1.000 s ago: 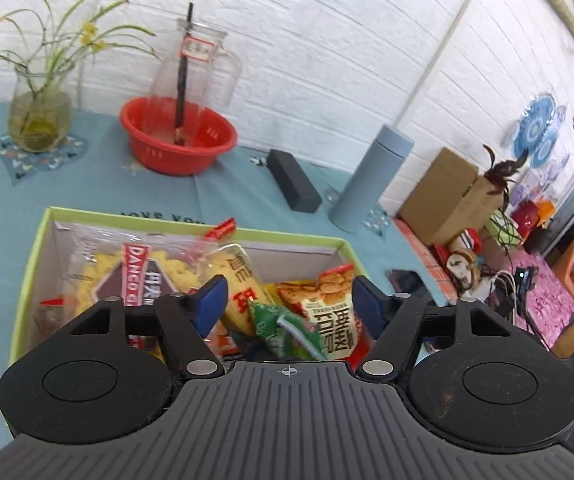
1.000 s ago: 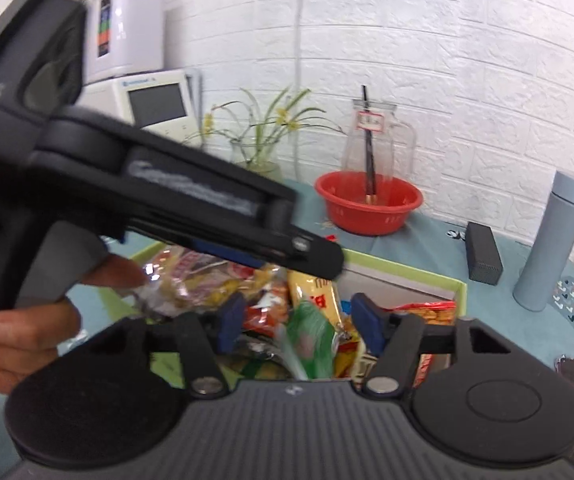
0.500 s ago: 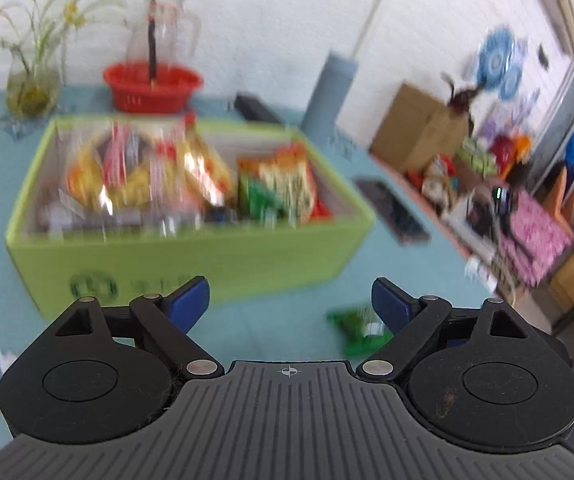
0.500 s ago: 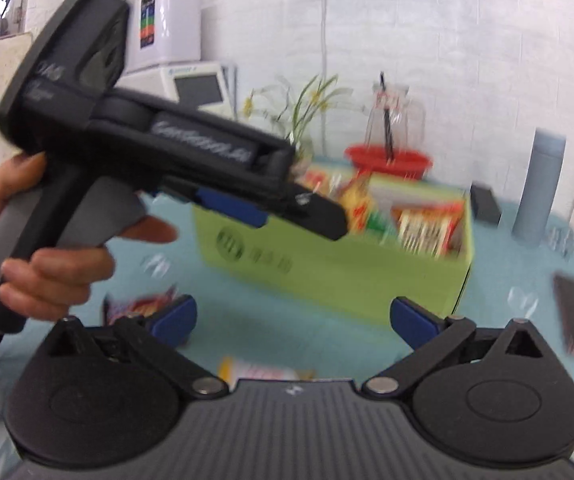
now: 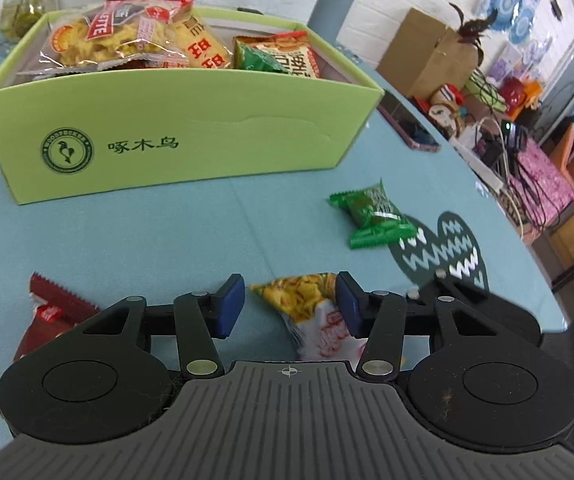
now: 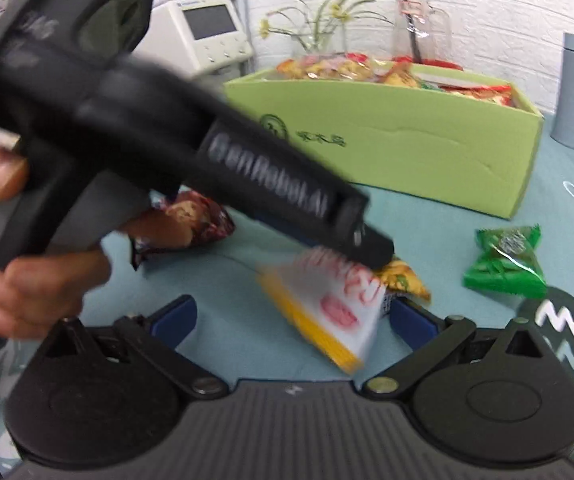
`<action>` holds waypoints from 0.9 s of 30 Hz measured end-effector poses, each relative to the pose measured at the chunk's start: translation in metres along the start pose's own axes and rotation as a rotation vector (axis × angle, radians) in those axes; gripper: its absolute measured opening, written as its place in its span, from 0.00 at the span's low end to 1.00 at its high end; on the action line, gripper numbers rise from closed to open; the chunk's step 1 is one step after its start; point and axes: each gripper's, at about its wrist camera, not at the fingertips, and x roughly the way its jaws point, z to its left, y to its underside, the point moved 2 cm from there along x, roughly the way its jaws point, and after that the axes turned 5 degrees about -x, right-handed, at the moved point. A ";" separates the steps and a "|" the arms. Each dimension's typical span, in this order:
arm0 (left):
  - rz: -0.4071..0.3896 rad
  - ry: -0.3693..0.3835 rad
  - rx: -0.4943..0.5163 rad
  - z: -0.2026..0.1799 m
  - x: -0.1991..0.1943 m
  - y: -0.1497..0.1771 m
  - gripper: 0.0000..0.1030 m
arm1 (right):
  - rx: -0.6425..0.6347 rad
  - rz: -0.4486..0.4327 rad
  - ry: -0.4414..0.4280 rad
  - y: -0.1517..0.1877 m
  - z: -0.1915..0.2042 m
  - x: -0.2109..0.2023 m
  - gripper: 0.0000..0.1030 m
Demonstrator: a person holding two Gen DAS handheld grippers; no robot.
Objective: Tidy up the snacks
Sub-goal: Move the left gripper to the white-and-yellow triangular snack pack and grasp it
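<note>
— State of the left gripper [image 5: 289, 306]?
— Jaws were just closing, a gap is still seen; the yellow-and-white snack packet [image 5: 319, 332] is found between them, lower centre. The right gripper [image 6: 293, 318] is held wide apart, nothing clamped.
— Handling?
— Judged light, soft, slippery, contents crushable. It is best taken across the middle. The green box [image 5: 191, 128] is seen upper left.

The box [image 5: 191, 136] was lime green, the table [image 5: 175, 240] teal, one snack packet [image 5: 375, 216] bright green, another [image 5: 311, 304] yellow and white.
</note>
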 end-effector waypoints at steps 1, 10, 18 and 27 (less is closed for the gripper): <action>-0.009 -0.006 -0.003 0.000 -0.004 0.004 0.31 | -0.005 -0.003 -0.007 0.000 0.001 0.001 0.99; -0.012 0.032 -0.060 0.002 -0.030 0.032 0.33 | -0.070 -0.006 -0.010 0.004 0.031 -0.015 0.99; 0.001 0.066 -0.108 0.007 -0.034 0.046 0.41 | -0.069 -0.006 -0.007 0.010 0.043 -0.016 0.99; -0.082 0.093 -0.111 0.015 -0.061 0.051 0.68 | 0.010 -0.041 0.058 0.024 0.043 -0.027 0.99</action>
